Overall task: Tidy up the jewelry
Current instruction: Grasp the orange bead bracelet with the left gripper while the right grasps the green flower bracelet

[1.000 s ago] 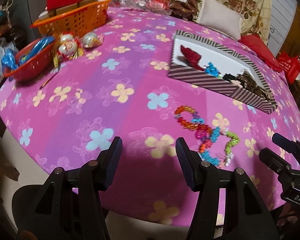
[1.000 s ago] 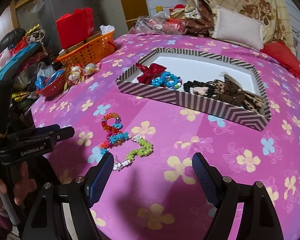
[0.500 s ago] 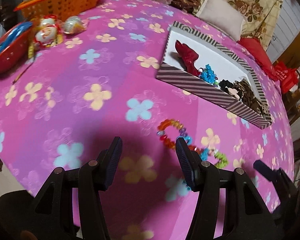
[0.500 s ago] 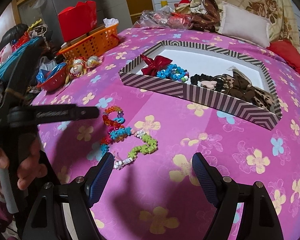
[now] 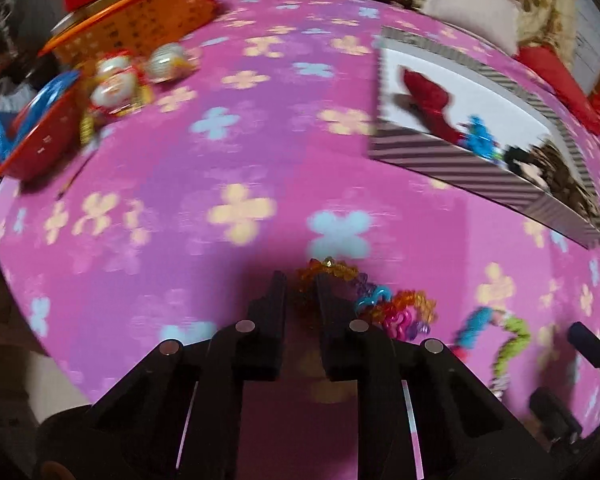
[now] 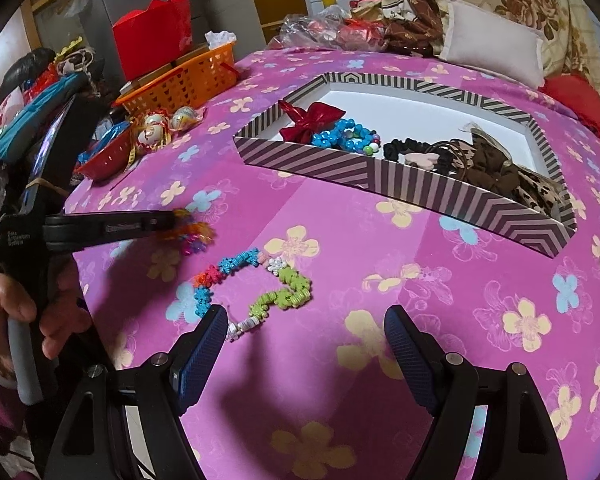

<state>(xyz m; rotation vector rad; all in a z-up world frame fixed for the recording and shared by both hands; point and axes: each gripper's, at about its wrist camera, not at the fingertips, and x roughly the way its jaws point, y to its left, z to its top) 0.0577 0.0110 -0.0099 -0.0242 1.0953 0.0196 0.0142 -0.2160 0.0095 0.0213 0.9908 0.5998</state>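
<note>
A bracelet of orange, pink and clear beads (image 5: pixel 400 312) (image 6: pixel 194 236) lies on the pink flowered cloth. My left gripper (image 5: pixel 300 280) (image 6: pixel 172 220) is over its orange end, and its jaws are closing with those beads pinched between the pads. A second strand of blue, orange and green beads (image 6: pixel 260 280) (image 5: pixel 500 332) lies just to the right, in front of my right gripper (image 6: pixel 304 332), which stands open over the cloth with nothing in it. The striped box (image 6: pixel 420 184) (image 5: pixel 440 160) behind holds a red bow, blue beads and dark hair ties.
An orange basket (image 6: pixel 188 80), a red bowl (image 6: pixel 108 156) and shiny ornaments (image 6: pixel 156 128) crowd the far left edge. A white pillow (image 6: pixel 492 52) and bedding lie at the back. A person's hand (image 6: pixel 20 312) grips the left handle.
My left gripper has moved forward and down onto the orange bracelet, and its wide jaws have come together on the beads. The right gripper has stayed put.
</note>
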